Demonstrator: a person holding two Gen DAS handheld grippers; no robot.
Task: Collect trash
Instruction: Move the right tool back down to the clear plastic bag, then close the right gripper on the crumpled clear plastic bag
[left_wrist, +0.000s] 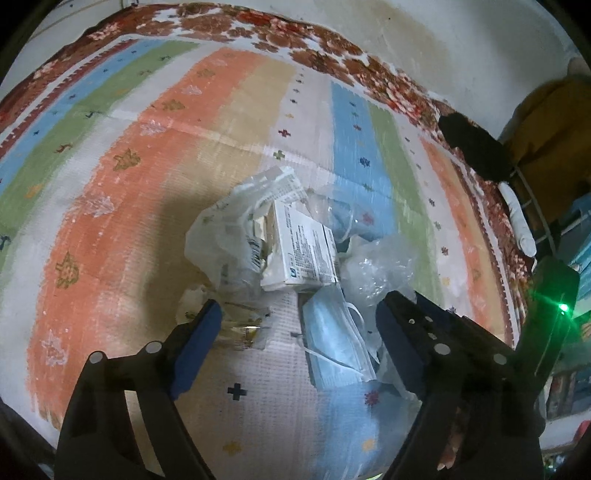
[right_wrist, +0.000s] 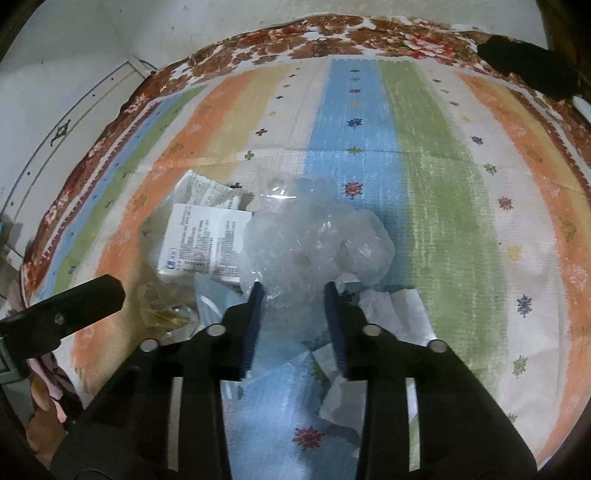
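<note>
A heap of trash lies on a striped mat (left_wrist: 110, 229). It has a white printed carton (left_wrist: 306, 247), a white plastic bag (left_wrist: 221, 240), crumpled clear plastic (left_wrist: 373, 273) and blue face masks (left_wrist: 332, 343). My left gripper (left_wrist: 299, 314) is open wide, just short of the heap, with the masks between its fingers. In the right wrist view the carton (right_wrist: 199, 240) lies left of a clear plastic wad (right_wrist: 314, 240). My right gripper (right_wrist: 295, 291) is partly open with its fingertips on either side of the wad's near edge. White paper scraps (right_wrist: 395, 314) lie beside it.
The mat has a floral border (left_wrist: 332, 59) against a pale wall. A black object (left_wrist: 472, 147) sits at the mat's far right edge. A yellow-brown cloth (left_wrist: 550, 140) and cluttered shelving stand on the right. A crinkled snack wrapper (right_wrist: 166, 310) lies at the heap's left.
</note>
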